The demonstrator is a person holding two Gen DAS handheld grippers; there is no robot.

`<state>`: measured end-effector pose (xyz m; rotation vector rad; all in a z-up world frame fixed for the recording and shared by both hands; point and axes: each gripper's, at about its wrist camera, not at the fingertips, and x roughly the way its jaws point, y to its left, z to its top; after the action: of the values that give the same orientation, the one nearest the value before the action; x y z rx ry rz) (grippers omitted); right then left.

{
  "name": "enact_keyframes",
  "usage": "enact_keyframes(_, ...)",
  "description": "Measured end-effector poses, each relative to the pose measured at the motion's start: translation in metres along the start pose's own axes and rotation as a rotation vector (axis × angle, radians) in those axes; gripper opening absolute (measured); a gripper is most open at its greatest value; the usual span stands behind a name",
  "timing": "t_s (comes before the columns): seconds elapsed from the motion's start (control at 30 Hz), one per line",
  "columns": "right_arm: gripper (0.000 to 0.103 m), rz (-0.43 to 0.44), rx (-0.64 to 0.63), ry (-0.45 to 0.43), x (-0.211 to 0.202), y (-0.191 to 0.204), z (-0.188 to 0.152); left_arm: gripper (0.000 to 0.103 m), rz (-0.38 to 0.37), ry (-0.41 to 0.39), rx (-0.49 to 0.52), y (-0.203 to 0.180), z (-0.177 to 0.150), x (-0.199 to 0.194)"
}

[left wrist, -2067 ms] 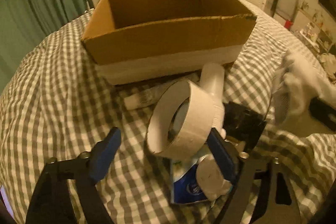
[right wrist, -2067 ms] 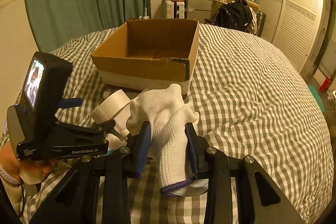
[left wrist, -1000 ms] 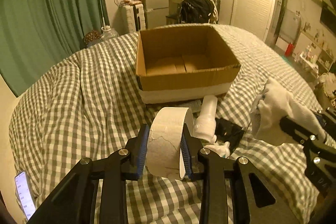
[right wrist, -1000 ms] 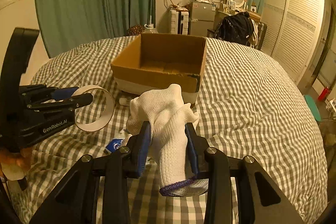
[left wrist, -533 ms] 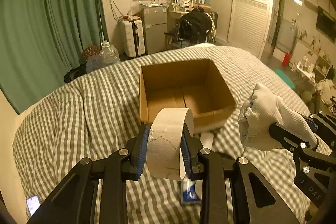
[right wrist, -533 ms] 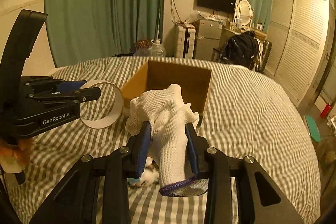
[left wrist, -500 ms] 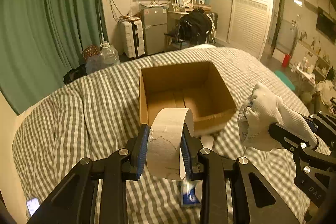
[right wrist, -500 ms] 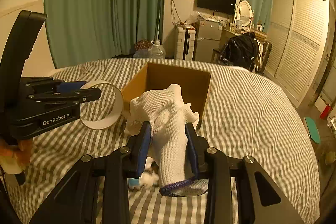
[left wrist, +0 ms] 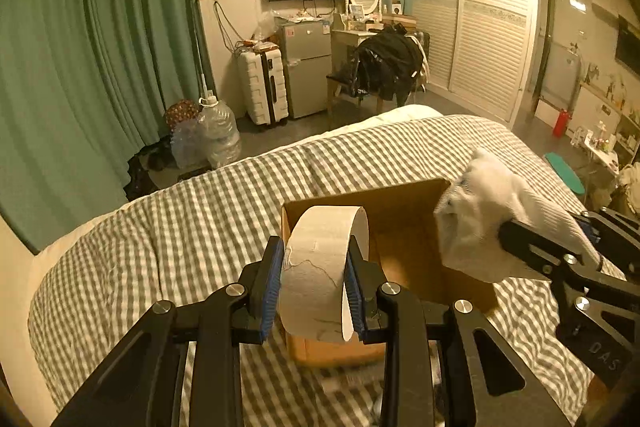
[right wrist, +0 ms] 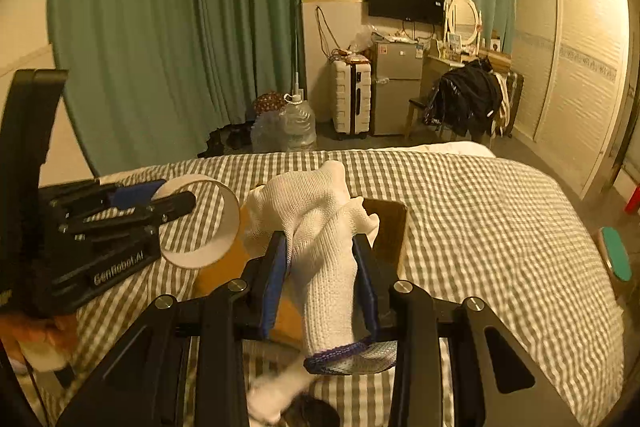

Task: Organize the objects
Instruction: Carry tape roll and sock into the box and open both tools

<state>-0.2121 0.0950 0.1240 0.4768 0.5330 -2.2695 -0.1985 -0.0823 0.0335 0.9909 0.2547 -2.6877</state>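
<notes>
While both loads hang above the open brown cardboard box (left wrist: 404,251), nothing is yet released into it. Left gripper (left wrist: 316,281), lower centre of the left wrist view, is pinching a wide roll of white tape (left wrist: 320,267) across its width, blue pads pressed against both rims; the roll sits over the box's near left corner. Right gripper (right wrist: 320,281), lower centre of the right wrist view, is clamped on a white knitted cotton glove (right wrist: 320,247) with a purple-edged cuff hanging toward the camera and the fingers bunched up above the jaws. In the left wrist view the same glove appears at centre right, over the box's right wall. The box rests on a grey-and-white checked bedspread (left wrist: 168,235); what shows of its floor, centre frame, looks bare, though tape and glove hide much of it. Judgement: both picks are done and the carry is nearly complete; lowering and letting go of both items remains. At the bottom edge of the right wrist view, blurred pale and dark objects (right wrist: 280,395) lie on the bedspread, so further items probably wait to be collected; what they are cannot be told.
</notes>
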Motion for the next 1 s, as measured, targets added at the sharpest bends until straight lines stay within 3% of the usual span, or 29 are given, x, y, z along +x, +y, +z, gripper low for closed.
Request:
enact_keyframes(0.2, 0.032, -0.006, 0.040, 0.044, 0.057, -0.014, 0.019, 0.030, 0.034, 0.046, -0.004, 0.002, 0.010, 0.053)
enact_keyframes(0.5, 0.032, -0.018, 0.076, 0.131, 0.120, -0.032, 0.005, 0.030, 0.016, 0.105, 0.002, 0.003, 0.000, 0.112)
enact_keyframes(0.8, 0.033, -0.007, 0.093, 0.197, 0.153, -0.036, -0.023, 0.030, -0.027, 0.137, 0.016, -0.002, -0.018, 0.129)
enact_keyframes(1.0, 0.041, -0.008, 0.110, 0.196, 0.149, -0.037, -0.027, 0.032, -0.024, 0.151, 0.027, -0.003, -0.021, 0.126)
